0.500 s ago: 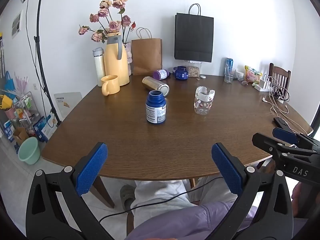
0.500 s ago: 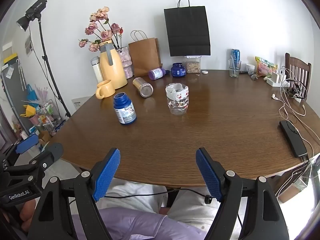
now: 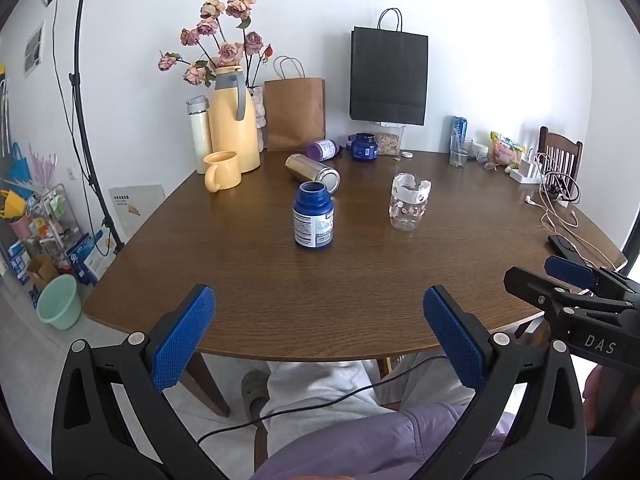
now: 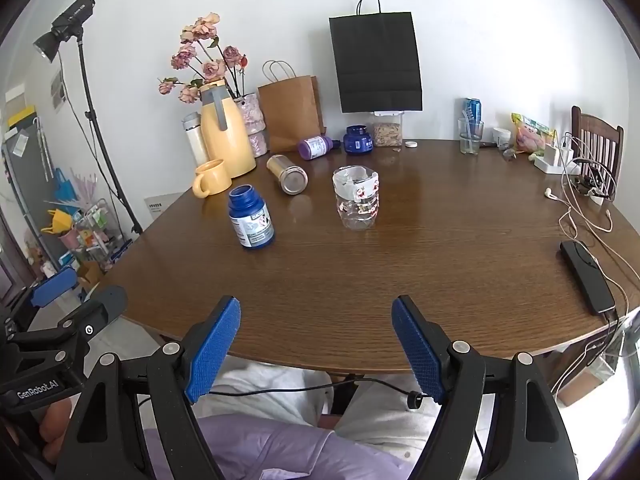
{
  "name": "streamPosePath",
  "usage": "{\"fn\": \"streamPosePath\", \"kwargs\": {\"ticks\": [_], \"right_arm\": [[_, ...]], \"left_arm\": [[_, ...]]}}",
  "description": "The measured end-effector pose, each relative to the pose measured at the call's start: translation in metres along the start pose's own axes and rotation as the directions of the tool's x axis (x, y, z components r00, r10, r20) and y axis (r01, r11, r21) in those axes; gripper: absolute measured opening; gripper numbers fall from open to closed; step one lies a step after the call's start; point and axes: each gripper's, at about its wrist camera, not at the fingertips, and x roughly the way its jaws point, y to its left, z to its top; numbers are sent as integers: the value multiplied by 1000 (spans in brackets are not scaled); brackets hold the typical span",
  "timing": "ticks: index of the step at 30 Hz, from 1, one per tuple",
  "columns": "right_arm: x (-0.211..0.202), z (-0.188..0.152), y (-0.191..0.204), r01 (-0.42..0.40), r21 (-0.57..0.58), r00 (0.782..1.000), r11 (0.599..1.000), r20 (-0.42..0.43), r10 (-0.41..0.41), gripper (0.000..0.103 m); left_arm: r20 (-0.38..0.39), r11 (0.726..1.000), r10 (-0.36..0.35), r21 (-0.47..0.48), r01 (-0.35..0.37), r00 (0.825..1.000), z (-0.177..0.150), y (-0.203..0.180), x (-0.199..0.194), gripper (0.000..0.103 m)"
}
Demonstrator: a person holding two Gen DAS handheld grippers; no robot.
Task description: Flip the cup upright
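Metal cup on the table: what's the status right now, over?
Left tongs and right tongs open, empty, short of the table edge. Metal cup on its side, untouched. Blue bottle upright right in front of it.

A white wall (image 3: 480, 20) backs a brown wooden table (image 3: 360, 280). A wooden chair (image 3: 560, 156) stands at its far right, a light stand (image 3: 80, 92) at left on the pale tiled floor (image 3: 24, 360).

Bright daylight, strong fisheye distortion, sharp focus.
The white wall (image 3: 500, 40) is blown out toward the right of the black bag (image 3: 388, 76). A pale sheen is cast on the wooden table (image 4: 440, 200) in front of that bag. Straight lines are bent near the frame edges, and the corners are darkened by vignetting. Little blur is seen.
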Motion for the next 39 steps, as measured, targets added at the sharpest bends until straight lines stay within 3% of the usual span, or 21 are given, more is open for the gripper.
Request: {"fn": "streamPosePath", "kwargs": {"ticks": [39], "right_arm": [[-7, 1, -4, 5, -5, 1000, 1000, 19, -5, 82]], "left_arm": [[10, 1000, 5, 5, -5, 1000, 5, 3, -9, 103]]}}
